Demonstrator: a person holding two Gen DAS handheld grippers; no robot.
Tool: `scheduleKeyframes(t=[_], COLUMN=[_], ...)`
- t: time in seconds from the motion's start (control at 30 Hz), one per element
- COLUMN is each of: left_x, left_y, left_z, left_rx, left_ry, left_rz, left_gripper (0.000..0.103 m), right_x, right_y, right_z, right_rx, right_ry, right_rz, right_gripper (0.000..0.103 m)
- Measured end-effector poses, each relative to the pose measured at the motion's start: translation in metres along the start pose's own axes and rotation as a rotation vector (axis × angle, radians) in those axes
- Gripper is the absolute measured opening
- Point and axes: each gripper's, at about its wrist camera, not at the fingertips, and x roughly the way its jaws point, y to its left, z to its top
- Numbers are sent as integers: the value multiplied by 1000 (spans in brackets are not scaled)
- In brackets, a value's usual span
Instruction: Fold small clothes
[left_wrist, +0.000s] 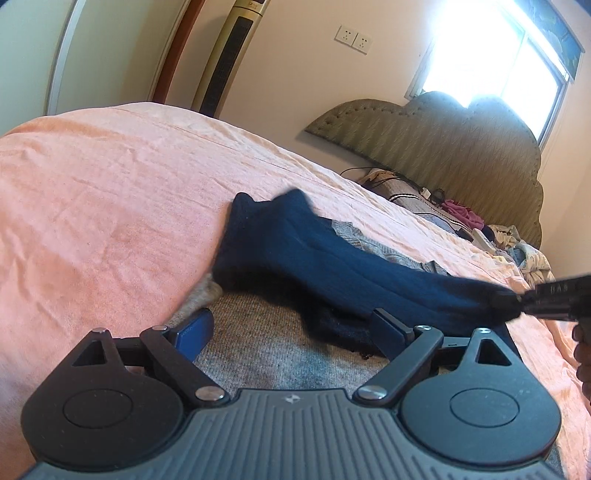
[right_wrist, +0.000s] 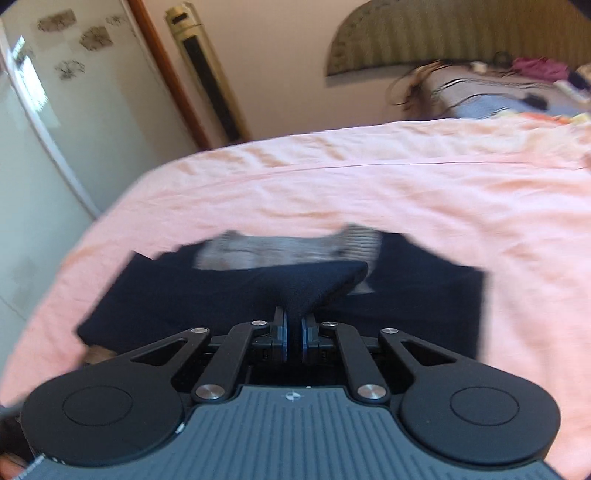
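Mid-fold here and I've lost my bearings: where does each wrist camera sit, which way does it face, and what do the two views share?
Left wrist: rides the left gripper, jaws open over grey knit fabric, facing across the pink bed toward the headboard; the right gripper enters at the right edge.
Right wrist: rides the right gripper, shut on the navy garment, angled down at the bed.
Shared: navy garment, pink bed, headboard, tower fan.

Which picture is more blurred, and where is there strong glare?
Right wrist view: motion blur smears the navy garment and pink sheet; only the right gripper stays sharp. Left wrist view: mostly sharper, but the window is blown out white, and the fisheye bends the bed's edge.
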Motion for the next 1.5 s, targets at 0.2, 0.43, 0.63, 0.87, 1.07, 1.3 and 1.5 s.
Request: scheduleKeyframes(t=[0.2,0.43,0.63,0.87,1.07,1.3,1.5], left_x=[-1,5,78,100,99,70,44], left_y=[-1,4,13,-10,-15,-35,-57], left_z=[0,35,87,72,61,50,21], left_rx=[13,-6,4,245,330,488,530], left_ry=[4,22,114,109,44,-8,9], left_rz=[5,7,222,254,345,440,243], left_gripper=[93,93,92,4,4,11,71], right_x=[7,-27,4,40,30,-3,-7], right_y=[-36,-40,-39,-44,-39,-43,-6], right_z=[-26,-26,-11,-14,-23,-38,-53], right_rx=[25,98,46,82,-44,52,-47], right_ry=[14,-237,-113,-72,-138,-218,-180], right_rz=[-46,-60,-90,-28,-91,-87,-27], right_gripper=[13,77,75,14,9,51,61])
